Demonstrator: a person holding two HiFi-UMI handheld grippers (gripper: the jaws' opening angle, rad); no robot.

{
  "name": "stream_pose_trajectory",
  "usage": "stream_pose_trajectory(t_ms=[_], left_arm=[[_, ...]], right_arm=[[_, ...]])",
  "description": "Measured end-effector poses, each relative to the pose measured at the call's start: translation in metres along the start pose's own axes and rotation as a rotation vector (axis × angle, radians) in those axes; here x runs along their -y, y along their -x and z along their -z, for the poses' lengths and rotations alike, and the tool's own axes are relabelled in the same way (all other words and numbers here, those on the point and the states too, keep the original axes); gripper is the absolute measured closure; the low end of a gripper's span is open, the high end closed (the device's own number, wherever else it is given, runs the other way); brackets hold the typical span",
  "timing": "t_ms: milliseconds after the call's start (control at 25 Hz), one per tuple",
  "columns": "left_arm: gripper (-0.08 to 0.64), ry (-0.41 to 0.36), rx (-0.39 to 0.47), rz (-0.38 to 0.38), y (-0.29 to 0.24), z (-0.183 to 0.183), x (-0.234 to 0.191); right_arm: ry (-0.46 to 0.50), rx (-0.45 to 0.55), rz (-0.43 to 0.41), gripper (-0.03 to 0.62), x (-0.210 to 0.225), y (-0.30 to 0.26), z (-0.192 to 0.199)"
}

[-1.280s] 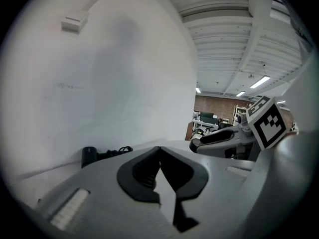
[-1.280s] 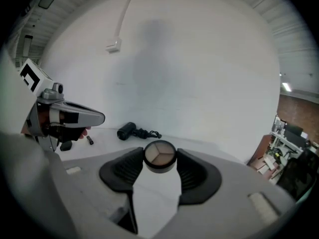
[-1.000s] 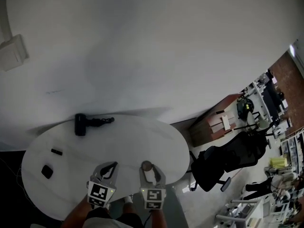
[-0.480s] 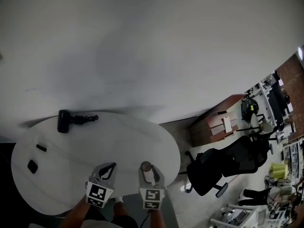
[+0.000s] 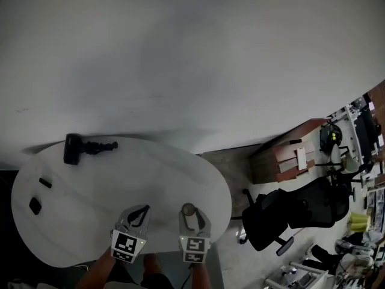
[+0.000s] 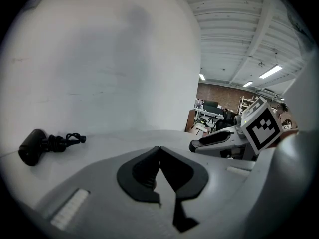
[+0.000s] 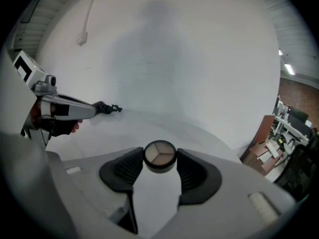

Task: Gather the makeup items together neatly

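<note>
Right gripper view: the right gripper (image 7: 160, 159) pinches a round compact (image 7: 160, 153) over the table's (image 5: 180, 173) near edge. The left gripper (image 6: 159, 149) is pressed together, empty. Likely mid-carry; next, set it beside the black items (image 5: 45, 182) at left.

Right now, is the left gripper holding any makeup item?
No, the left gripper has its jaws closed tip to tip with nothing between them, while the round compact sits in the right gripper.

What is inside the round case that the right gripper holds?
The round case shows three beige wedge-shaped sections. The fingers of the right gripper cover its sides; its underside cannot be seen.
</note>
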State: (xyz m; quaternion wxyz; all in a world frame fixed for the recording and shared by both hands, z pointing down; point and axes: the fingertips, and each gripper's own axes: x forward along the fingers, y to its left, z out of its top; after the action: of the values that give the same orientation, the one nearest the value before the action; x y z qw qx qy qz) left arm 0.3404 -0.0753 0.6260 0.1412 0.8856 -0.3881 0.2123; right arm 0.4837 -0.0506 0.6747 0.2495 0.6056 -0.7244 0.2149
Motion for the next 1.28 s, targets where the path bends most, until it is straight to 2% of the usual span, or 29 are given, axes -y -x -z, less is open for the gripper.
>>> stream_pose_trajectory(t_ms=[440, 840, 920, 1280], left_arm=[[0.549, 0.034, -0.072, -0.028, -0.026, 0.029, 0.003], [0.549, 0.030, -0.084, -0.032, -0.024, 0.036, 0.008], [0.549, 0.031, -0.080, -0.036, -0.021, 0.034, 0.008], [0.549, 0.026, -0.043, -0.066, -0.004, 0.022, 0.002]], right_arm=[[-0.024, -0.082, -0.035, 0.377, 0.021, -0.038, 0.038], [-0.039, -0.078, -0.010, 0.376, 0.022, -0.038, 0.042], [-0.062, -0.073, -0.011, 0.306, 0.022, -0.037, 0.042], [-0.055, -0.072, -0.013, 0.291, 0.020, -0.029, 0.037]])
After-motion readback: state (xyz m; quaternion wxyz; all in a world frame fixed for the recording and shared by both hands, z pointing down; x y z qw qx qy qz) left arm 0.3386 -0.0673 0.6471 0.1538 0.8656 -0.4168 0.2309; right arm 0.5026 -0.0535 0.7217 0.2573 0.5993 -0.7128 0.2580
